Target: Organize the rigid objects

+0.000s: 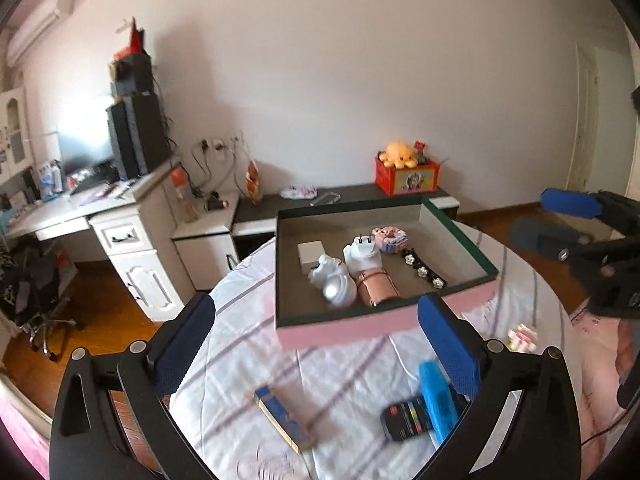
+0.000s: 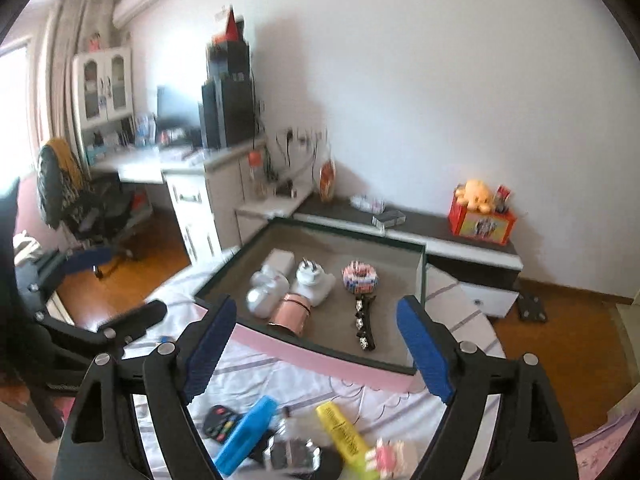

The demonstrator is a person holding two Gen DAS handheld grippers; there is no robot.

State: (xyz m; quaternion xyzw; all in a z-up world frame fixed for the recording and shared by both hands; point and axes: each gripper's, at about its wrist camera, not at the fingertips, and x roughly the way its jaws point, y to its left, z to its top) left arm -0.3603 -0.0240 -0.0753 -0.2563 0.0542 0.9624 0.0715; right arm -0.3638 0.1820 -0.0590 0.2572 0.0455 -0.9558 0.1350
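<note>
Tray sits on the round surface ahead of us, a shallow box with a dark rim and pink outer wall, and it is where we gather the rigid things, so its open top faces up and its near wall faces our hands. Inside lie a white cube, a white figurine, a white plug with its prongs aimed at the far wall, a pink case lying on its side, a small pink patterned piece and a flowered hair clip. We judge the clip's long axis to run from the far middle toward the near right corner, beside the case, which keeps it flat and out of the cluster. Our left gripper hangs short of the near wall with its jaws spread wide and nothing between them; our right gripper does the same, jaws apart and empty. Both point downward at a slant toward the tray, which suits reaching for what is left outside it. On the cloth in front of the tray lie a blue box, a blue marker resting on a black card, a yellow marker and a small pink piece. The blue marker's long axis runs roughly toward the tray; the yellow one slants across it. Some shiny things near the markers are too blurred to name. We judge the task partly done, with these loose items next.
</note>
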